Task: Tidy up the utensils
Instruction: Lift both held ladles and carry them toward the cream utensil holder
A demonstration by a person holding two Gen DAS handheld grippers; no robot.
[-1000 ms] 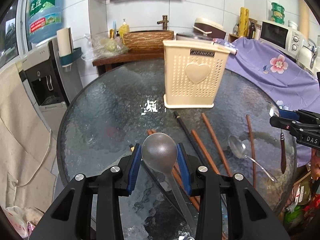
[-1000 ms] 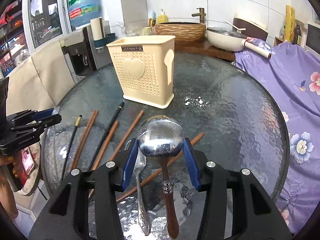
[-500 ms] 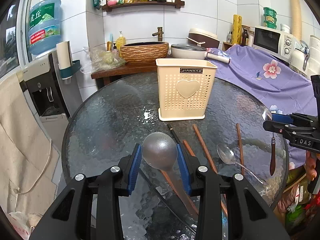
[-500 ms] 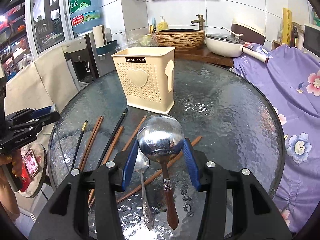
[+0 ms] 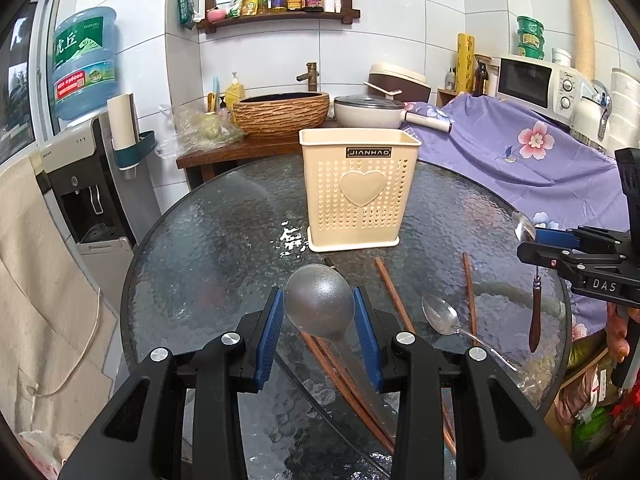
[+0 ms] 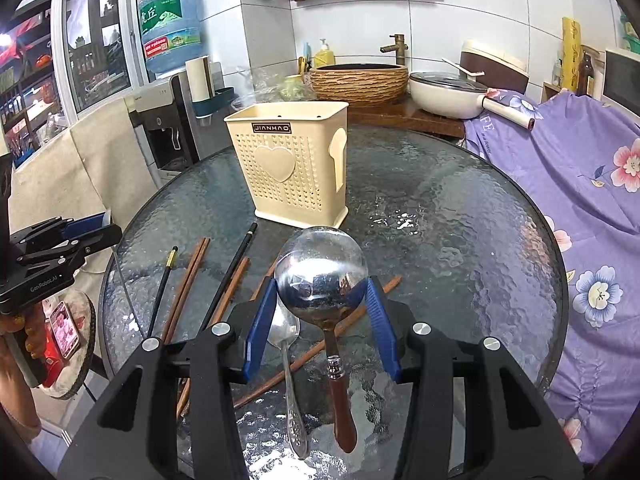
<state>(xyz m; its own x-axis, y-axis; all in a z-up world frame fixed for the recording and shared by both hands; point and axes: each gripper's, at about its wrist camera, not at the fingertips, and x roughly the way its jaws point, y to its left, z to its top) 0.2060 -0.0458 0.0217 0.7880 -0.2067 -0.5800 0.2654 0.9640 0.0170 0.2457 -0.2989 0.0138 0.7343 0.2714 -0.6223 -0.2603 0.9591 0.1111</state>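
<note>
- Gripping a grey matte spoon [image 5: 320, 304] by its bowl, the left gripper [image 5: 319, 326] hangs above the round glass table [image 5: 208, 248].
- Right gripper [image 6: 322, 312] clamps a shiny wooden-handled steel spoon [image 6: 322, 272].
- Cream perforated holder [image 5: 358, 188] reads "JIANHAO"; only the right view shows its spoon-shaped side relief.

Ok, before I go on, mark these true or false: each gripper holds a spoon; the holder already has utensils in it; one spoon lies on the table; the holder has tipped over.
1. Each gripper holds a spoon: true. The left gripper clamps a grey spoon; the right gripper clamps a wooden-handled spoon.
2. The holder already has utensils in it: false, none show above its rim.
3. One steel spoon lies on the table: true.
4. The holder has tipped over: false, it stands upright.
</note>
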